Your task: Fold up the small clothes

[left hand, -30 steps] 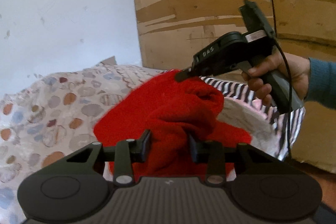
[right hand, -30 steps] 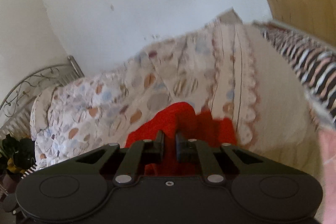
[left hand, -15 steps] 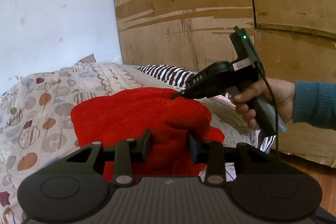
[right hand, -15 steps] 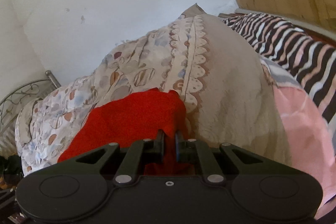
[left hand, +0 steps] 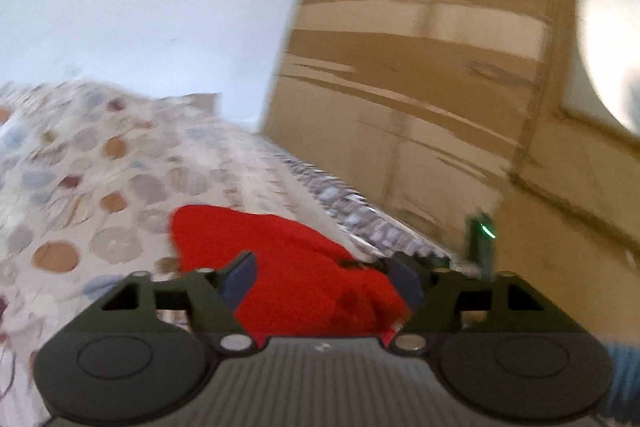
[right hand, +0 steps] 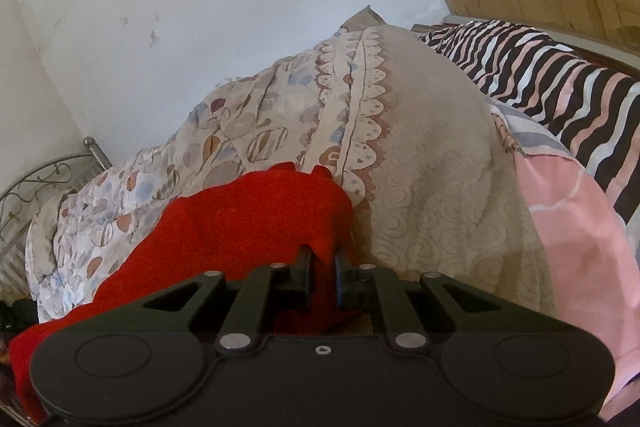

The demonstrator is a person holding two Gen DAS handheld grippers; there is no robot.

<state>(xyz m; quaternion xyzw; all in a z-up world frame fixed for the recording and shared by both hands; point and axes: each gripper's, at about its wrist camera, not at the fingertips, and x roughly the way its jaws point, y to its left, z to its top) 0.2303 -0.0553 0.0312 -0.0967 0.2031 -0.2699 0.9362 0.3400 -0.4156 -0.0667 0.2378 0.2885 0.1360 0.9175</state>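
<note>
The left gripper has just spread, red cloth loose between its jaws; the right gripper pinches the cloth's edge on the quilt. Only the right view shows a striped pillow.

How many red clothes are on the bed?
1: a red garment lies on the patterned bedspread, its edge pinched in the right gripper. Others may be hidden out of view.
</note>
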